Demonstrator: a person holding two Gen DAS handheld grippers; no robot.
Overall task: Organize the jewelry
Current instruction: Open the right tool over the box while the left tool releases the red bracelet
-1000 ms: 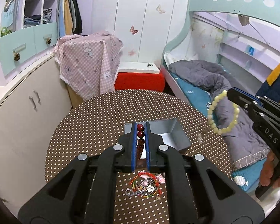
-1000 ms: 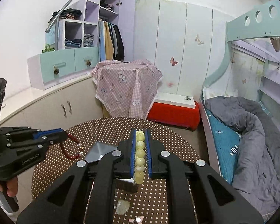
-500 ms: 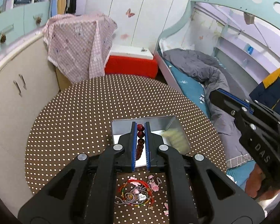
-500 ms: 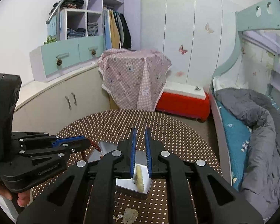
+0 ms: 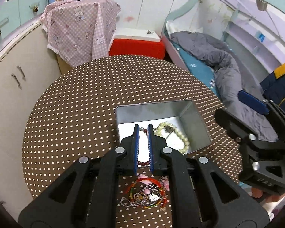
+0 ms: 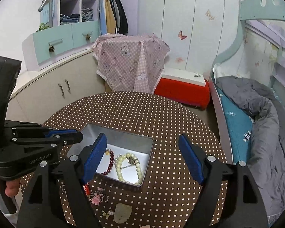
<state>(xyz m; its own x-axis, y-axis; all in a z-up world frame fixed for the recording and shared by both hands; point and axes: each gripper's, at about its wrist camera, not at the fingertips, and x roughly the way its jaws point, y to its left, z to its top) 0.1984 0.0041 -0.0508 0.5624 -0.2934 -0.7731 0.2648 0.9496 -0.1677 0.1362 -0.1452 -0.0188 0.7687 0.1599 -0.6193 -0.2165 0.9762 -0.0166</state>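
The open rectangular silver tin [image 6: 149, 144] on the brown polka-dot surface [image 6: 161, 114] holds the cream pearl bracelet [image 6: 130, 168] and dark red bead bracelet [image 6: 109, 163]. The right hand-held gripper [image 6: 142, 158] hangs above it, spread wide and empty. The left hand-held gripper [image 5: 143, 128], over the tin, shows a narrow gap with nothing gripped; it should retreat straight up, then go for the tangled chains and red cord [image 5: 145, 192] just nearer than the tin

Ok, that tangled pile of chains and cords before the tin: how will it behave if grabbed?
The tangled pile looks limp, thin chains and cords, so it will probably sag and dangle when lifted. Strands look interlaced, so several pieces may lift together. The small charms might snag.
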